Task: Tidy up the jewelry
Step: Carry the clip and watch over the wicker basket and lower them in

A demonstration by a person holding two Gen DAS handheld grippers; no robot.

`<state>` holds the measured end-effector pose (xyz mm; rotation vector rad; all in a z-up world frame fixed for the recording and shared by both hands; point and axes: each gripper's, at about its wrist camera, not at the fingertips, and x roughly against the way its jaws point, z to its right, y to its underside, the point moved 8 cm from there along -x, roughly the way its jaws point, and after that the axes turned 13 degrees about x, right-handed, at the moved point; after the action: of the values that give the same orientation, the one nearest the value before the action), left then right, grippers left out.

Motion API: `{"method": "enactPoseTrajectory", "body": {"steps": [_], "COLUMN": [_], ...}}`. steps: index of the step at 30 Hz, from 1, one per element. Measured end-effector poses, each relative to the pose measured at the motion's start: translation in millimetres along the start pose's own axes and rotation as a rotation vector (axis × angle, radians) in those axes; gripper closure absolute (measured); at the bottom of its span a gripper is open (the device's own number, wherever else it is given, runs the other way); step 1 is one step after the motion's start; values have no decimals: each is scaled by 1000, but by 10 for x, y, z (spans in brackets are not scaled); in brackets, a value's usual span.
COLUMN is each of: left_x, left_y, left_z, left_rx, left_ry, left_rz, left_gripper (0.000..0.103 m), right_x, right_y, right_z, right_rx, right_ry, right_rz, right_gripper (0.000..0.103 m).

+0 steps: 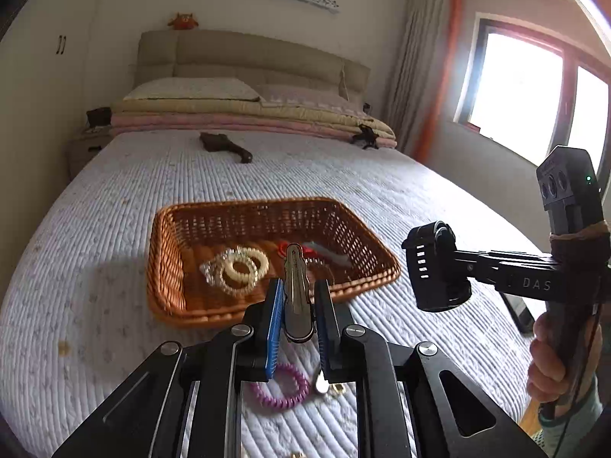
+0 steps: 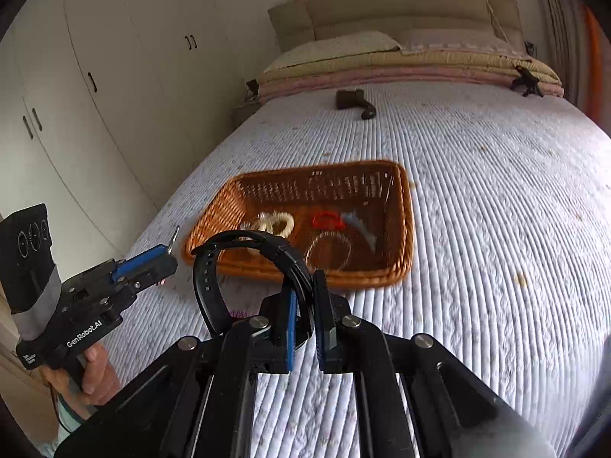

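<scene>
Left tongs [image 1: 298, 305] gripping silver hair clip [image 1: 296, 290], wicker basket [image 1: 351, 229] beyond

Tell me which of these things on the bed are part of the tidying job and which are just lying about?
Part of the job:
- wicker basket
- silver hair clip in the left gripper
- black watch in the right gripper
- purple coil hair tie on the bedspread

Lying about:
- dark brush
- folded blankets
- pillow
</scene>
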<state>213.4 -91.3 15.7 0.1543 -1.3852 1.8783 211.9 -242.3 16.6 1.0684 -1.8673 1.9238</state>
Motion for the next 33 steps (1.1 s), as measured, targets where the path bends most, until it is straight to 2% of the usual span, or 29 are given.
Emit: {"method": "enactPoseTrajectory", "body": {"steps": [2,5,7,11,16,21,26,29,33], "left_x": [-186,-513,-689,-942,-1137,-1250,-1231,-1135,-891], "left_y": [-146,-263,-299,-284,-165,-94,-84,-133,-190], "left_z": [-65,-249,-331,-369,-425,-523,-539,-501,-415], "left_rx": [14,54,81,65,52,61,73,72,74], "left_ry": [20,7,13,-19,-51,-83,-75,-54,-19], "left_rz": [-10,-42,-62,-92,-134,-155,-148,-117,-67], "left_gripper": [86,86,86,86,86,86,84,70,69], "right_x": [-201,-568,-817,-1249,-1559,-1708,-1651,-1497,-1106], "right_y": [-182,-323,-360,-345,-272,-230,-263,-309,-382], "right_z": [52,129,145,208,303,349,399,399,372], "right_rx": [1,-15,-19,-63,-108,-106,-107,-90,-80], "right_ry": [-17,10,28,33,38,53,27,32,29], "right_rz": [0,-50,-88,-173,-255,-281,-216,-170,-47], "right_gripper": [93,93,93,93,93,93,82,74,74]}}
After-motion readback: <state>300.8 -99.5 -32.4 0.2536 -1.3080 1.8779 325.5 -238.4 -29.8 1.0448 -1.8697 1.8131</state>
